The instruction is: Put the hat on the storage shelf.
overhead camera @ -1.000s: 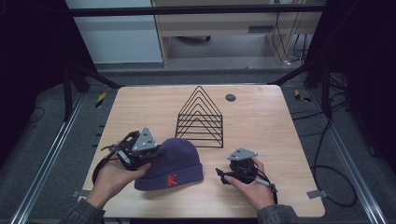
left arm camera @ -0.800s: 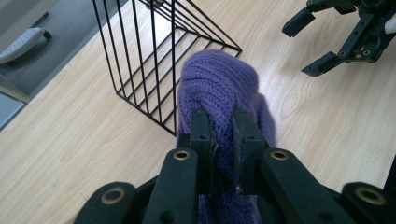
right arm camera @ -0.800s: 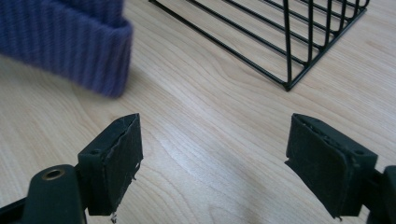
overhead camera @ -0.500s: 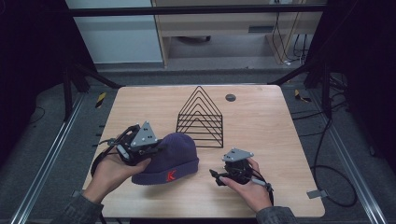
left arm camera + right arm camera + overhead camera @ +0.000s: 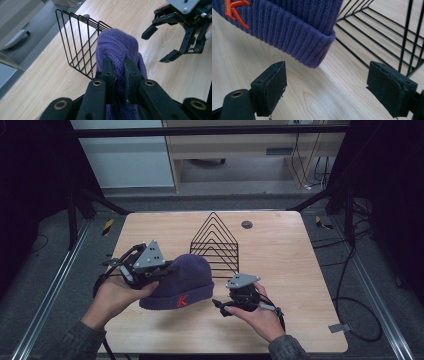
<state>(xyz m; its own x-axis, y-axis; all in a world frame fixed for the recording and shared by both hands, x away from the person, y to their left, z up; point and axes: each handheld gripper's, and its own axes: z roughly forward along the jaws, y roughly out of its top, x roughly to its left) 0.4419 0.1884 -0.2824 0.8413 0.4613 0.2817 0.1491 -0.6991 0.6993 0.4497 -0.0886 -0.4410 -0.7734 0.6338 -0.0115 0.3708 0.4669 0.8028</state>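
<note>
Item: purple knit beanie with a red letter K on the cuff — on the counter, near the person's edge, just in front of the black wire rack.

Holder: left gripper, jaws pressed together on a fold of the knit at the crown end; the left gripper view shows wool bunched between the two jaws. The crown end looks raised off the counter, while the cuff end seems to rest on the wood or hang just above it; which of the two cannot be told.

Second tool: right gripper, jaws wide apart, holding nothing. It sits just beside the cuff's right corner, pointed at it; in the right gripper view the cuff edge lies ahead of the jaws and between their lines, not yet inside them.

Other contents: a small dark disc on the far part of the counter, well apart from the work.

Status, as a judgement — first hold secured at the crown; second hold on the cuff not yet made. Whatever is meant for the beanie, whether spreading, folding or setting on the rack, remains to be done. Early stage.
</note>
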